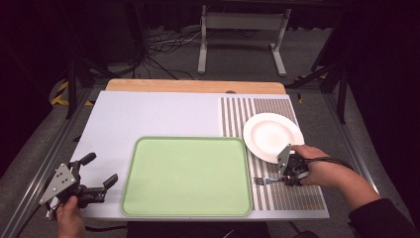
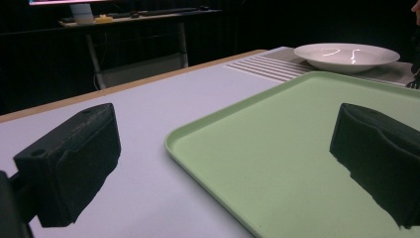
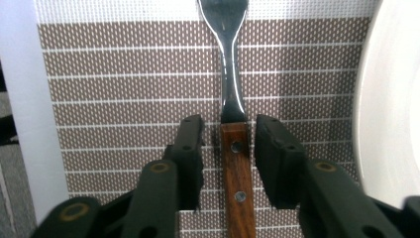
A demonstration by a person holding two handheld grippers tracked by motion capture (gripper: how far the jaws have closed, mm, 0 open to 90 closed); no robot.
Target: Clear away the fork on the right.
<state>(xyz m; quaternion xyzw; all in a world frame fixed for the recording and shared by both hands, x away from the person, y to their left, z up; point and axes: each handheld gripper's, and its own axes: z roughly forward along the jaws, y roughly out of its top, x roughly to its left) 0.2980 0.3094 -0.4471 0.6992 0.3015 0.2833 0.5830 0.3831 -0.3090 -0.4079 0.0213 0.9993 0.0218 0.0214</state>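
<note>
Jaws of right gripper (image 3: 228,148) spread astride fork (image 3: 233,104); left gripper (image 2: 223,163) spread; no readable writing.

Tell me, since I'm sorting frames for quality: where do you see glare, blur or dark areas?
High view: table lit, surroundings dark. Left gripper view: bright streaks of glare on the plate, near jaws soft and blurred. Right gripper view: a shine runs down the fork neck; placemat weave is sharp.
</note>
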